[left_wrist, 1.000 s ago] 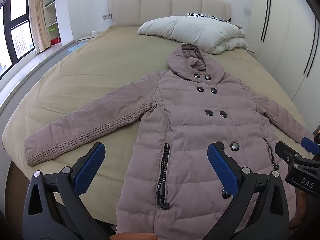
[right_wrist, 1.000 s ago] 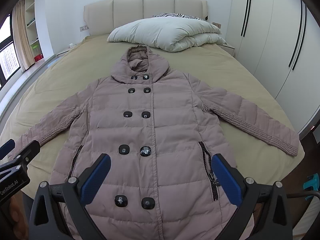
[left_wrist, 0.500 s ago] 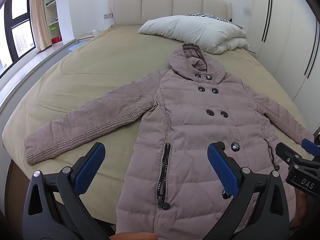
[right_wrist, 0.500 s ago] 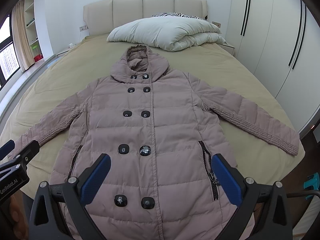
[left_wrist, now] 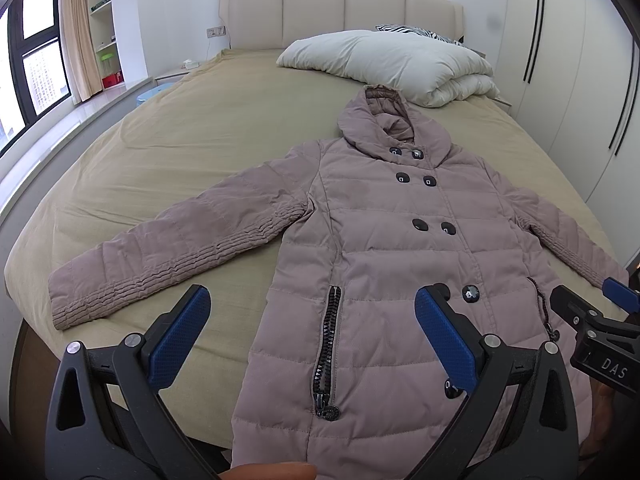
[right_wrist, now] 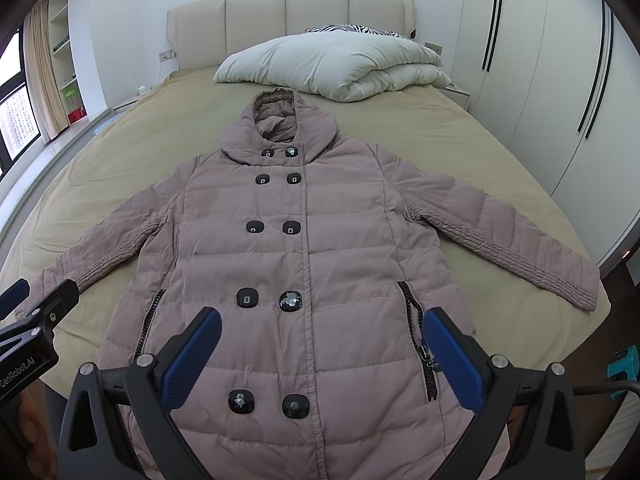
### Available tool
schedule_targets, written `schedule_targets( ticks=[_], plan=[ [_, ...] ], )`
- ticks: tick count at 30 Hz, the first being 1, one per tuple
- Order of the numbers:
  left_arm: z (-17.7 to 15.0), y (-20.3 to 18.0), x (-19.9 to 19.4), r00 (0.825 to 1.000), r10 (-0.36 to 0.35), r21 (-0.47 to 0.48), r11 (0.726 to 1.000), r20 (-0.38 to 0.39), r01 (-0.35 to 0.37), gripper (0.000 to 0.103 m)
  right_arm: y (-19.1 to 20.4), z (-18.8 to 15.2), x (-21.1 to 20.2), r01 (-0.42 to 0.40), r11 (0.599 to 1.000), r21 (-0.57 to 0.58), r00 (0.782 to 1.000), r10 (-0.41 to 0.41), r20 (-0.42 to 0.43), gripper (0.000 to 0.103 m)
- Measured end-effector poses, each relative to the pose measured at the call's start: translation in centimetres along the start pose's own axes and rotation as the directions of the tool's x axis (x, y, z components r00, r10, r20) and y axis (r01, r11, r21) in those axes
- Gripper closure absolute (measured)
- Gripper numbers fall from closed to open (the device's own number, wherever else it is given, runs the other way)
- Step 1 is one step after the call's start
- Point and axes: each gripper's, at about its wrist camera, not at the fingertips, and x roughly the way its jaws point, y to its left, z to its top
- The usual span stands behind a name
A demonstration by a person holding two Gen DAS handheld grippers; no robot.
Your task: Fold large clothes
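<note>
A mauve hooded puffer coat (left_wrist: pixel 384 248) lies flat and face up on the bed, buttoned, both sleeves spread out; it also shows in the right wrist view (right_wrist: pixel 312 248). My left gripper (left_wrist: pixel 312 332) is open and empty above the coat's lower left side near the zip pocket (left_wrist: pixel 330 344). My right gripper (right_wrist: pixel 320 352) is open and empty above the coat's lower front, over the bottom buttons (right_wrist: pixel 268 402). Each gripper shows at the edge of the other's view.
The coat lies on a wide bed with a beige cover (left_wrist: pixel 192 152). A folded white duvet (right_wrist: pixel 336 66) sits by the headboard. White wardrobes (right_wrist: pixel 560 80) stand on the right; a window sill (left_wrist: pixel 60 120) runs on the left.
The views shift very slightly; both grippers stay open over the coat's hem. The coat has not moved.
</note>
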Motion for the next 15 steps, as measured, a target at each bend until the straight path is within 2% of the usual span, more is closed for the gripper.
schedule_targets(
  ticks=[12,15],
  plan=[
    [0.0,0.3,0.4,1.000,0.011,-0.016,1.000,-0.006,-0.011,0.000,0.0,-0.1,0.2,-0.002,1.000,0.001,1.000,0.002,-0.003,0.000],
    [0.3,0.2,1.2,0.999,0.020,-0.033,0.999,-0.035,-0.021,0.000,-0.5,-0.1,0.5,-0.013,1.000,0.022,1.000,0.013,0.001,0.000]
  ],
)
